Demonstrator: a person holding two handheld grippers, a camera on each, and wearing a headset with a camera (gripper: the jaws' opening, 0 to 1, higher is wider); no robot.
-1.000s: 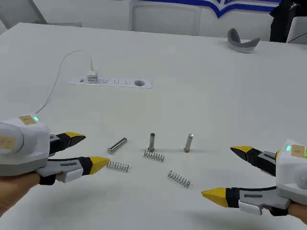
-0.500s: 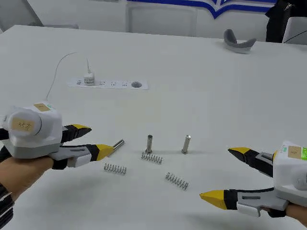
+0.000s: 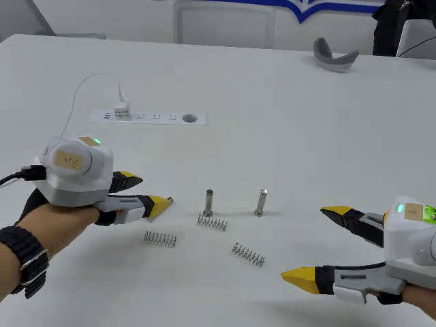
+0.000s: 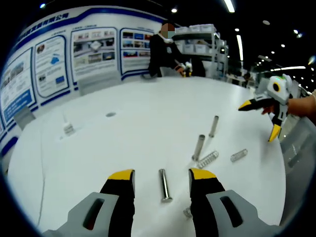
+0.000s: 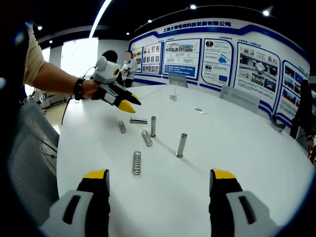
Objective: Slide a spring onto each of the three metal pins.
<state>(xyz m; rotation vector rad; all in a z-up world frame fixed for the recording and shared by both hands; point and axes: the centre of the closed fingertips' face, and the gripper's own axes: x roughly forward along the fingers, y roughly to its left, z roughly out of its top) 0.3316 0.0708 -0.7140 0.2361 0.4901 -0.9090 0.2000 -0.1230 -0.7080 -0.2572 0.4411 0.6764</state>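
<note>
The left gripper is held partly open with nothing pinched. The lying pin is seen between its tips in its own view, while in the head view it is mostly covered by the lower tip, unlike half a second ago. The right gripper is spread wide and empty, well apart from the upright pins and springs.

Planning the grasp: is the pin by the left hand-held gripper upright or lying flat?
Lying flat: the metal pin rests lengthwise on the table.
</note>
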